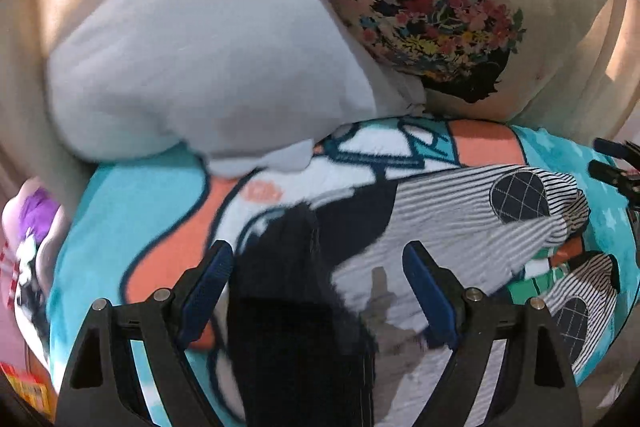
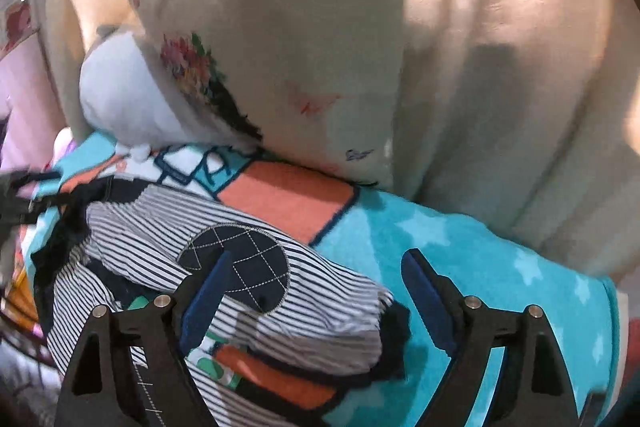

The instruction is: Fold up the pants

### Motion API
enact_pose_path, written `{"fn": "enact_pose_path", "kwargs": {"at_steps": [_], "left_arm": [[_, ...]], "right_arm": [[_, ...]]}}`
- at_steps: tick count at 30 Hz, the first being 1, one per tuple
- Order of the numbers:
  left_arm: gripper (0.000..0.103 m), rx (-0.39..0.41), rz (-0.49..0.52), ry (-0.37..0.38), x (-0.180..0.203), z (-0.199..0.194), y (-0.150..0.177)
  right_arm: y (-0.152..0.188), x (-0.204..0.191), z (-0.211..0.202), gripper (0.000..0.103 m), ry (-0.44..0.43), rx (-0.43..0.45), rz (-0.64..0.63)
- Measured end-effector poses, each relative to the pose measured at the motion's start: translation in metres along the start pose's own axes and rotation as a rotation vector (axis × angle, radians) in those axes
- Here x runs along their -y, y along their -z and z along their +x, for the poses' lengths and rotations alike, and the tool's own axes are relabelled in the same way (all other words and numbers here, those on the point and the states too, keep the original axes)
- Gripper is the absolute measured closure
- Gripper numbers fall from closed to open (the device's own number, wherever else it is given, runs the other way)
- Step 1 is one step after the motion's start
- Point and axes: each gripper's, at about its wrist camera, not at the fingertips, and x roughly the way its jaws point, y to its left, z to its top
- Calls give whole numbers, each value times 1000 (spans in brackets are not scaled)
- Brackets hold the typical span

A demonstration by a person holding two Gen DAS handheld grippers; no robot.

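Note:
Small black-and-white striped pants (image 1: 460, 227) with dark quilted knee patches and a dark waistband (image 1: 296, 307) lie on a turquoise, orange and white blanket (image 1: 120, 219). My left gripper (image 1: 318, 279) is open, its jaws on either side of the waistband end. In the right wrist view the pants (image 2: 280, 299) lie with the leg ends near. My right gripper (image 2: 316, 287) is open over a leg end and its knee patch (image 2: 240, 259); the left finger (image 2: 204, 299) rests over the fabric. The right gripper's tips show in the left view (image 1: 608, 163).
A light grey plush pillow (image 1: 208, 59) and a cream cushion with a floral print (image 1: 440, 7) lie at the far edge of the blanket. Cream curtain fabric (image 2: 500, 87) hangs behind. A plush toy (image 1: 32, 239) sits at the left.

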Motion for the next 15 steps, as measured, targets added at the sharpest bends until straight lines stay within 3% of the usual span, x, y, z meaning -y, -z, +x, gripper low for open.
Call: {"fn": "enact_pose_path", "kwargs": {"at_steps": [7, 15], "left_arm": [[18, -123, 73, 161, 3, 63, -40], [18, -213, 184, 195, 14, 104, -44]], "right_arm": [[-16, -10, 63, 18, -40, -133, -155], [-12, -12, 108, 26, -124, -211, -194]]}}
